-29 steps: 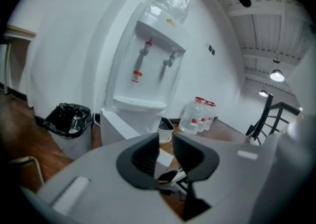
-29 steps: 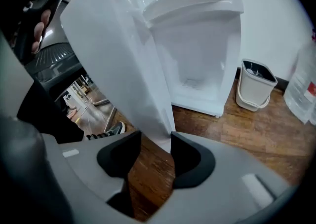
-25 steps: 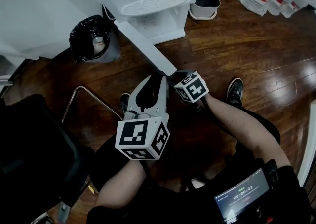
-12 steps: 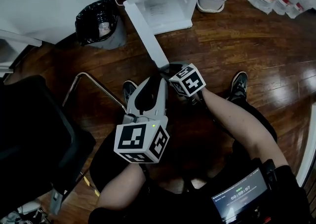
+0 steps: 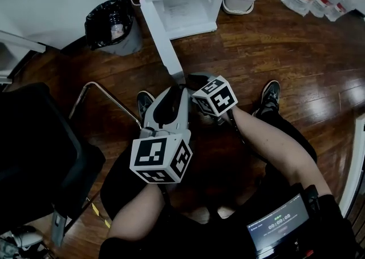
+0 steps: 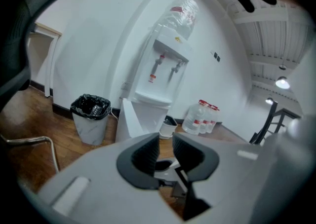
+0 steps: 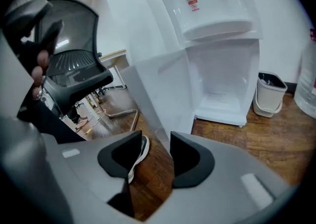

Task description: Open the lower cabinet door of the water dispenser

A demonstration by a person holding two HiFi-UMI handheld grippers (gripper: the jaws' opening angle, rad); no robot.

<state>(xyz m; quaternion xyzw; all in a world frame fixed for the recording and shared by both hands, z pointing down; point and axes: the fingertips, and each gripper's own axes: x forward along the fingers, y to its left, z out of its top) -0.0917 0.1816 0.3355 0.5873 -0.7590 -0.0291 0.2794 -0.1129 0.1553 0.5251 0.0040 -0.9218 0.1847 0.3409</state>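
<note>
Judgement first: the opening step looks all but complete. Ahead of the right gripper, the lower cabinet door of the water dispenser stands swung wide out toward the tool. The bare white compartment lies exposed ahead and to the right of the jaws. The door's free lower corner comes down to just in front of the tips, at the mouth of the gap. Those jaws stand apart and released, with only floor and a shoe showing through between them. Whether either pad touches the door's edge cannot be told.

The left gripper sits close beside the right one. Its jaws are parted by a narrow slit and hold nothing. The dispenser stands well ahead of it, with a black-lined bin ahead to its left.

What remains seems small. If the door should go wider, the right gripper would need to close on the free edge just ahead of it, or press against it. It would then have to follow the door's arc about the hinge rather than pull straight. If the door is wide enough, the tool only has to draw straight back from the edge without dragging the light panel shut.
</note>
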